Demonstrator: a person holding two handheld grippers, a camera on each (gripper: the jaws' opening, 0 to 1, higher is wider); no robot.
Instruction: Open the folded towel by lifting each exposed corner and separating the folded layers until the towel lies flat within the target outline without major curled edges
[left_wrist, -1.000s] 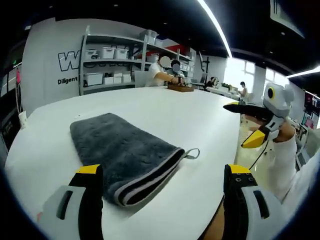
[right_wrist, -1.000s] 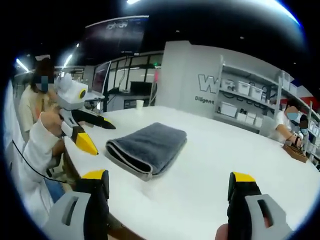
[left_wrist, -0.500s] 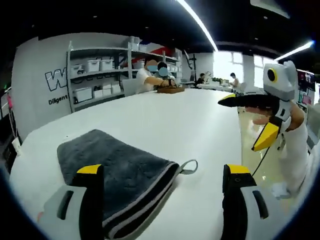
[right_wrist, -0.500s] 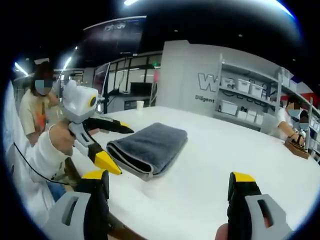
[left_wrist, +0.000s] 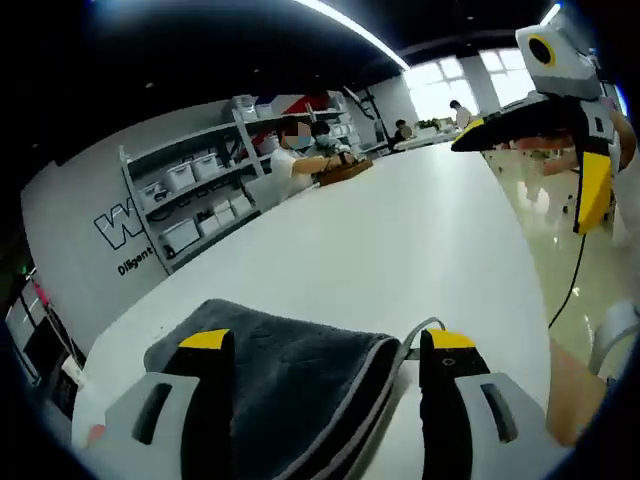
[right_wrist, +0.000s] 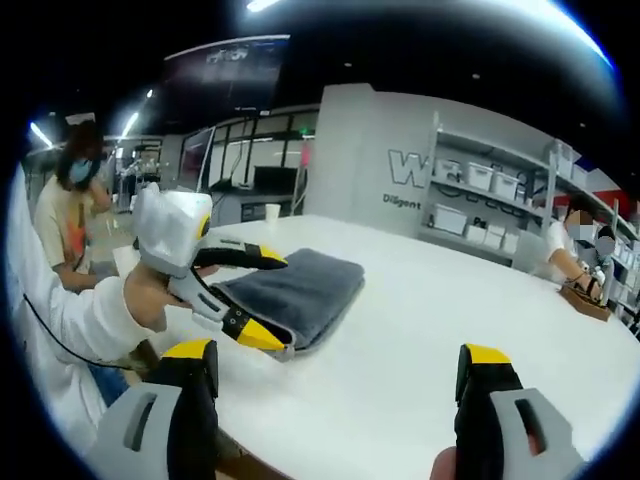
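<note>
Towel (left_wrist: 285, 385) lay folded on the white table (left_wrist: 400, 240), its layered edge between the wide-open left gripper's (right_wrist: 262, 298) jaws, while the right gripper (right_wrist: 338, 365), also spread wide, hung well back, towel at its ten o'clock.

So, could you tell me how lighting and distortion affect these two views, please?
Left gripper view: windows blow out at top right, ceiling strip glares, table edge bows, towel stays sharp. Right gripper view: even light, shelves curve at right, left gripper crisp over the towel.
</note>
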